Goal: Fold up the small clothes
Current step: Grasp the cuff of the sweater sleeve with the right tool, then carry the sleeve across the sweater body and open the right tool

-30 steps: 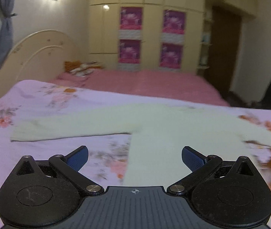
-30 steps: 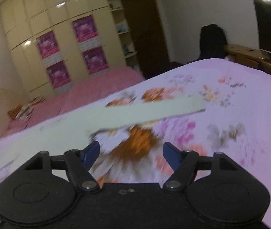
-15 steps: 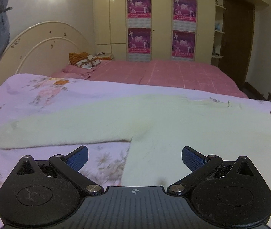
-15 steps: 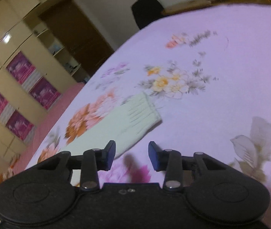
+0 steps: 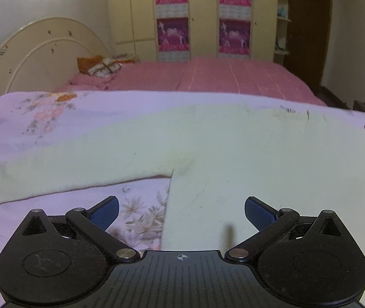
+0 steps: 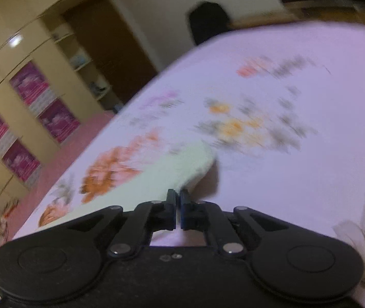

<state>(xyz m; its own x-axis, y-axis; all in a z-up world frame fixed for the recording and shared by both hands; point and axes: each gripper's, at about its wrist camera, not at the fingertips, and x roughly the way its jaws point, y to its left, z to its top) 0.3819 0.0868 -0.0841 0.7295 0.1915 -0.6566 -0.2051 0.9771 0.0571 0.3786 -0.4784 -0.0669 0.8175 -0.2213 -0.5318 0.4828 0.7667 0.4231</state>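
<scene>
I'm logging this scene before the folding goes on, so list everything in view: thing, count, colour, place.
sweater: one, pale cream, spread flat on the floral sheet
floral sheet: one, lilac, under the sweater
pink bed: one, behind
headboard: one, cream, back left
wardrobe: one, cream, four magenta posters
door: one, dark brown, right
left hand-held gripper: black, open, above the sweater's hem
right hand-held gripper: black, shut on the sleeve cuff

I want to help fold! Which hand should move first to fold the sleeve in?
Right, I think. The right tongs are shut on the sleeve near its cuff, so they can carry it over the sweater. The left tongs are open, holding nothing.
</scene>
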